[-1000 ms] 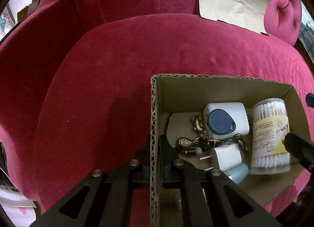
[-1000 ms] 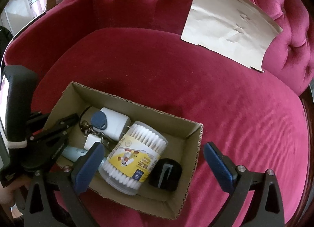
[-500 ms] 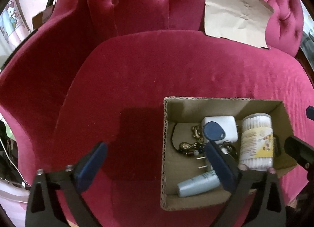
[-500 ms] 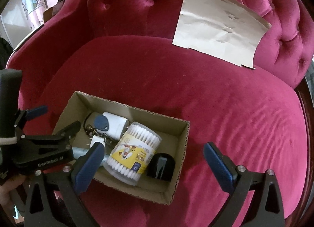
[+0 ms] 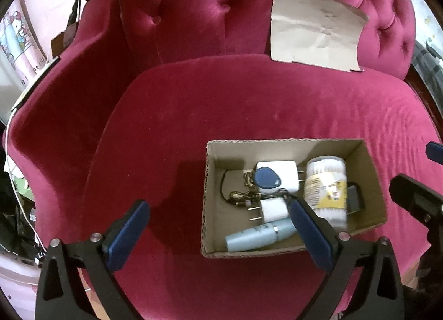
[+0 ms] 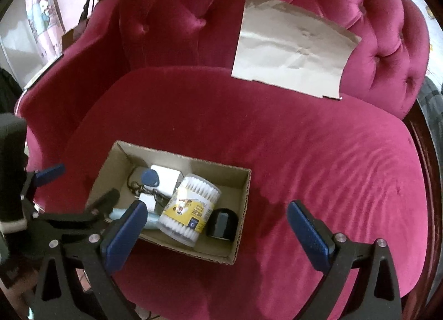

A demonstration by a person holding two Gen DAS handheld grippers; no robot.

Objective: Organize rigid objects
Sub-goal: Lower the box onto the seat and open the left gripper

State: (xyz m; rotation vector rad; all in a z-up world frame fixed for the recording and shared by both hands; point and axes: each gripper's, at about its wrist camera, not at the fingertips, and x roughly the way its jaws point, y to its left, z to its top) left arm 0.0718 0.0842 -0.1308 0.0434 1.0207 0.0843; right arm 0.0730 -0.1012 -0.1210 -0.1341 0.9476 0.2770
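Note:
A cardboard box (image 5: pixel 206 195) (image 6: pixel 243 209) sits on the front of a red velvet chair seat. It holds a cotton swab tub (image 5: pixel 326 187) (image 6: pixel 191 209), a white charger with a blue key fob (image 5: pixel 268 180) (image 6: pixel 151 177), a small white plug (image 5: pixel 272 208), a pale blue tube (image 5: pixel 257 235), a brass keychain (image 5: pixel 243 195) and a black object (image 6: pixel 223 221). My left gripper (image 5: pixel 218 234) is open and empty, hanging above the box's left wall. My right gripper (image 6: pixel 216 228) is open and empty above the box's right part.
A loose sheet of cardboard (image 5: pixel 315 26) (image 6: pixel 290 46) leans on the chair's tufted backrest. The red seat cushion (image 6: pixel 318 154) spreads behind and right of the box. Clutter lies on the floor to the left (image 5: pixel 16 209).
My left gripper let go of the box's left wall, opened wide and drew back and up. The right gripper also rose and stays open. The box rests on the seat.

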